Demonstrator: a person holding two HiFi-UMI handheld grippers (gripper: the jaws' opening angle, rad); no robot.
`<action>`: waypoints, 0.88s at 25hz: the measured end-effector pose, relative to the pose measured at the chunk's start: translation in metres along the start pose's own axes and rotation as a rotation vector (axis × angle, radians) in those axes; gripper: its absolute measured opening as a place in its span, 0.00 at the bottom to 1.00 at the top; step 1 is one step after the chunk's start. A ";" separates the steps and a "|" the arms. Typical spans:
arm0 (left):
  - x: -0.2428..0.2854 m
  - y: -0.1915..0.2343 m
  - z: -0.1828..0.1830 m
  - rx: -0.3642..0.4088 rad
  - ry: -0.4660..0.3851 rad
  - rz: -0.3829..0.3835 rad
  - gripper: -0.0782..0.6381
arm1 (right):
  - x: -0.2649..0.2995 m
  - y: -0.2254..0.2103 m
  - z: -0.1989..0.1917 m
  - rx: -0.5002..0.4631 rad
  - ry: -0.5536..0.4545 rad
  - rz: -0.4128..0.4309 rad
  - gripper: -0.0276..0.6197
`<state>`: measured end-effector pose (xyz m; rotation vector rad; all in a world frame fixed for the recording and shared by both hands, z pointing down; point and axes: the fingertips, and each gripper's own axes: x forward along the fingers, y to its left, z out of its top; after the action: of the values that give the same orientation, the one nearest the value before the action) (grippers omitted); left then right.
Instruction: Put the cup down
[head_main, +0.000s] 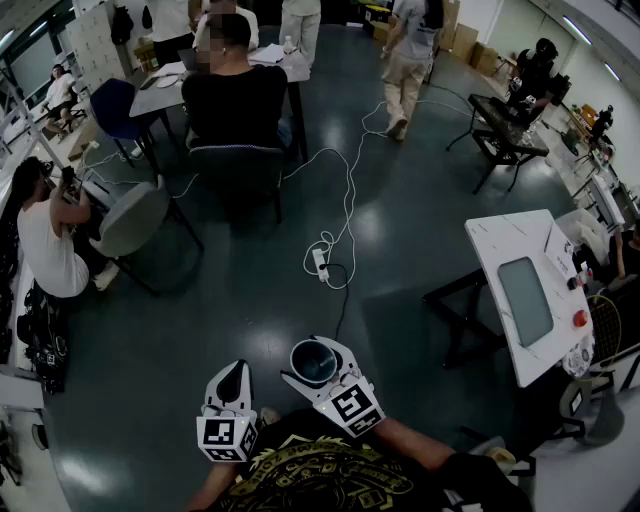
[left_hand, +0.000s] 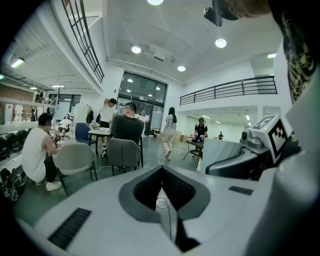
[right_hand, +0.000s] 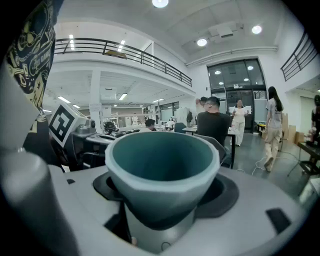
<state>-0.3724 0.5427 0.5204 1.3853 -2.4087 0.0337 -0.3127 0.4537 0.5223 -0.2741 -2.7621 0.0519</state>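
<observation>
A teal cup (right_hand: 162, 172) with a pale rim stands upright between the jaws of my right gripper (right_hand: 164, 192), which is shut on it. In the head view the cup (head_main: 313, 361) is seen from above, held over the dark floor close in front of the person's body, in the right gripper (head_main: 322, 368). My left gripper (head_main: 232, 385) hangs just to the cup's left. Its jaws are shut with nothing between them, the dark pads (left_hand: 145, 187) meeting at the tips. The left gripper (left_hand: 161, 172) points out over the floor.
A white table (head_main: 525, 290) with a grey panel stands to the right. A power strip and white cable (head_main: 322, 262) lie on the floor ahead. People sit on chairs (head_main: 135, 220) and at a table (head_main: 235, 75) farther off, and another person walks away.
</observation>
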 end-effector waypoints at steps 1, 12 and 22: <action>-0.001 0.001 -0.002 -0.002 0.003 -0.001 0.12 | 0.001 0.001 0.000 0.001 0.000 -0.002 0.62; 0.001 -0.002 -0.002 0.009 0.002 -0.028 0.12 | 0.000 0.002 0.003 0.001 -0.017 -0.025 0.63; 0.019 -0.024 -0.001 0.023 0.021 -0.066 0.12 | -0.019 -0.028 0.007 0.044 -0.057 -0.076 0.63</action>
<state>-0.3612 0.5145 0.5238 1.4664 -2.3512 0.0597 -0.3025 0.4222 0.5112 -0.1577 -2.8209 0.1024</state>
